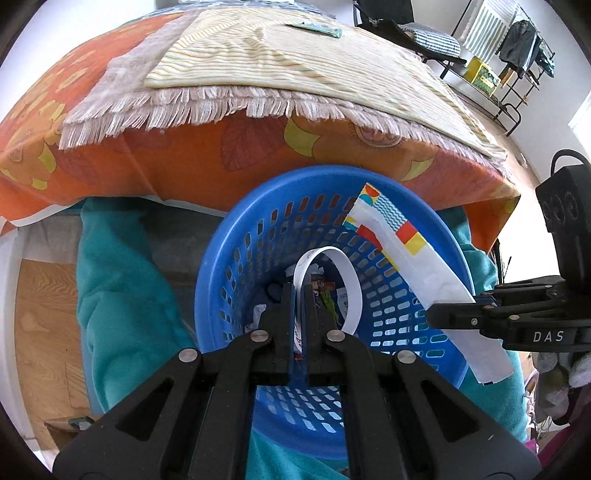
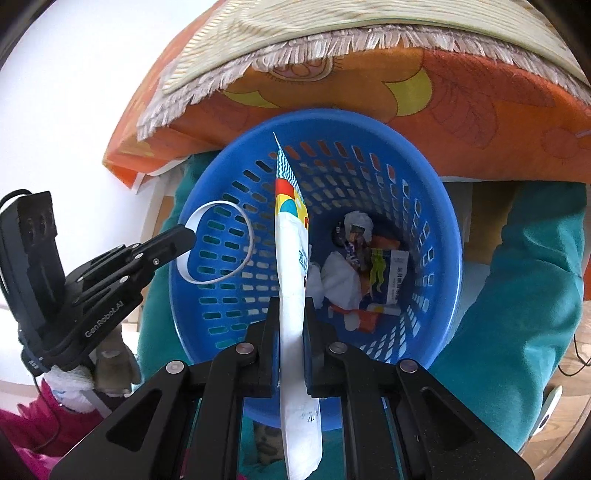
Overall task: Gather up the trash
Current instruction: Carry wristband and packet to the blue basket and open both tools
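Note:
A blue slotted plastic basket (image 1: 236,236) (image 2: 436,192) stands below the table edge and holds several crumpled papers and wrappers (image 2: 354,266). My left gripper (image 1: 298,291) (image 2: 186,236) is shut on a curled white paper strip (image 1: 351,280) (image 2: 243,254), held over the basket's mouth. My right gripper (image 2: 291,306) (image 1: 434,314) is shut on a long white wrapper with coloured blocks (image 2: 291,236) (image 1: 406,243), also held over the basket.
A table with an orange flowered cloth (image 1: 184,162) (image 2: 480,99), a fringed mat and a striped cloth (image 1: 295,59) rises just behind the basket. A teal fabric (image 1: 122,280) (image 2: 517,295) surrounds the basket. A small wrapper (image 1: 317,27) lies on the far tabletop.

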